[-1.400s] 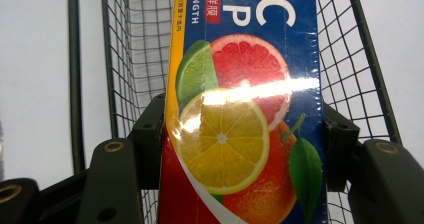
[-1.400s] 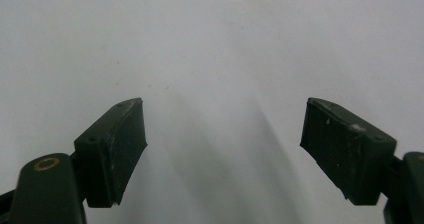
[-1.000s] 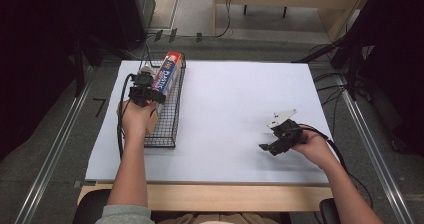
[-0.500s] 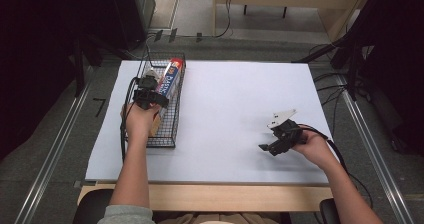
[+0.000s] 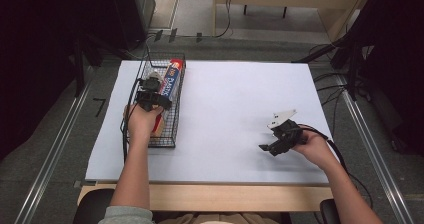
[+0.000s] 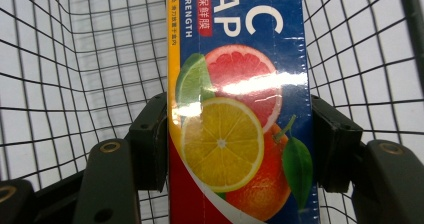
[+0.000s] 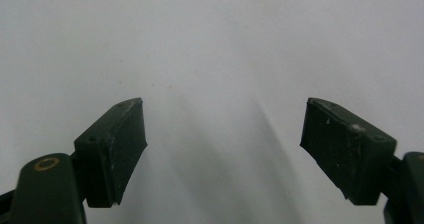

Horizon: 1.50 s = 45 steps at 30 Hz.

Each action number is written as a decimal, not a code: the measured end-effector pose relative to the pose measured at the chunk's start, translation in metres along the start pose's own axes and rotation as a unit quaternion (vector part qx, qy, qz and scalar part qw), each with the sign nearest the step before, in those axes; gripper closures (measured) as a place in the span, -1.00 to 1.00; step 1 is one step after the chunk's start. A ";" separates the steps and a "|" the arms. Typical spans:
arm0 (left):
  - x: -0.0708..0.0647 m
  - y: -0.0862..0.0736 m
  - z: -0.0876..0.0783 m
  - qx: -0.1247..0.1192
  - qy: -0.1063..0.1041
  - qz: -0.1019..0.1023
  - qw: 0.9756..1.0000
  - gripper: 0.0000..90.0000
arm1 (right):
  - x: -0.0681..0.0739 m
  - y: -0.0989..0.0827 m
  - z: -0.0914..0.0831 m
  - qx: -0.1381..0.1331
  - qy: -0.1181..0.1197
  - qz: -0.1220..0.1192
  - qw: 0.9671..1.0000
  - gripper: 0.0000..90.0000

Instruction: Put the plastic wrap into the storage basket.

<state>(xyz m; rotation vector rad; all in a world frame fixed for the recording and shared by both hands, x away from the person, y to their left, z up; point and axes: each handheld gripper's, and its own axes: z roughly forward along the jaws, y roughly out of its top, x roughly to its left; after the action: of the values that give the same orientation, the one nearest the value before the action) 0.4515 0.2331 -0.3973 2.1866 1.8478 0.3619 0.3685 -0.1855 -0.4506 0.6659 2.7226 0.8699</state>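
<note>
A long blue box of plastic wrap [image 5: 173, 78] with citrus fruit printed on it lies lengthwise in the black wire basket [image 5: 169, 133] at the table's left. My left gripper [image 5: 150, 93] reaches into the basket from the near side. In the left gripper view the box [image 6: 240, 74] runs between the two pads [image 6: 150, 139]. The jaws have just been opening, and the pads sit right at the box's sides with barely any gap. My right gripper [image 5: 267, 146] rests low over the white table at the right, its jaws [image 7: 222, 144] wide apart with nothing between them.
The basket's wire walls [image 6: 75, 59] rise close on both sides of the box. A white sheet [image 5: 235, 99] covers the table. Dark equipment and cables line the far edge and both sides. A metal rail [image 5: 55, 149] runs along the left.
The left hand and the box have shifted slightly toward the near side, down into the basket. The right hand has stayed where it was.
</note>
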 end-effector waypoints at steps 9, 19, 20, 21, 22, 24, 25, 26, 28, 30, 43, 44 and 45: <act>-0.005 -0.004 0.007 0.000 -0.007 -0.003 1.000 -0.19 | 0.000 0.000 0.000 0.002 0.002 0.000 1.000 -0.59; -0.003 -0.005 -0.016 -0.032 -0.027 0.003 0.999 -0.29 | 0.001 0.000 0.001 0.002 0.000 0.000 1.000 -0.59; -0.003 -0.005 -0.019 -0.032 -0.029 0.006 0.999 -0.30 | 0.001 0.000 0.001 0.002 0.000 0.000 1.000 -0.59; -0.003 -0.005 -0.023 -0.035 -0.033 0.007 0.999 -0.32 | 0.001 0.000 0.001 0.002 0.000 0.000 1.000 -0.59; -0.003 -0.006 -0.027 -0.039 -0.033 0.009 0.999 -0.33 | 0.001 0.000 0.000 0.002 0.001 0.001 1.000 -0.59; -0.002 -0.007 -0.035 -0.046 -0.038 0.016 0.998 -0.35 | 0.000 0.000 0.001 0.004 0.002 0.004 1.000 -0.59; -0.002 -0.008 -0.039 -0.051 -0.043 0.019 0.998 -0.35 | 0.001 0.000 0.001 0.003 0.003 0.005 1.000 -0.59; -0.001 -0.008 -0.043 -0.057 -0.050 0.021 0.997 -0.37 | 0.001 0.000 0.001 0.004 0.002 0.004 1.000 -0.59; 0.000 -0.010 -0.050 -0.059 -0.068 0.027 0.996 -0.38 | 0.001 0.000 0.001 0.004 0.002 0.004 1.000 -0.59; 0.000 -0.012 -0.056 -0.059 -0.081 0.039 0.994 -0.40 | 0.001 0.000 0.001 0.005 0.003 0.005 1.000 -0.59; -0.026 -0.041 -0.081 -0.097 -0.173 0.131 0.971 -0.42 | 0.003 0.001 0.001 -0.002 0.014 0.013 1.000 -0.59; -0.029 -0.043 -0.080 -0.097 -0.180 0.138 0.969 -0.42 | 0.003 0.002 0.000 -0.005 0.014 0.012 1.000 -0.59; -0.032 -0.045 -0.079 -0.095 -0.187 0.146 0.967 -0.42 | 0.003 0.002 0.000 -0.007 0.014 0.013 1.000 -0.59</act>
<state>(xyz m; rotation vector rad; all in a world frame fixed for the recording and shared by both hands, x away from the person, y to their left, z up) 0.3771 0.2120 -0.3395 2.2100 1.2454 0.1557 0.3667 -0.1829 -0.4499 0.6932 2.7367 0.9099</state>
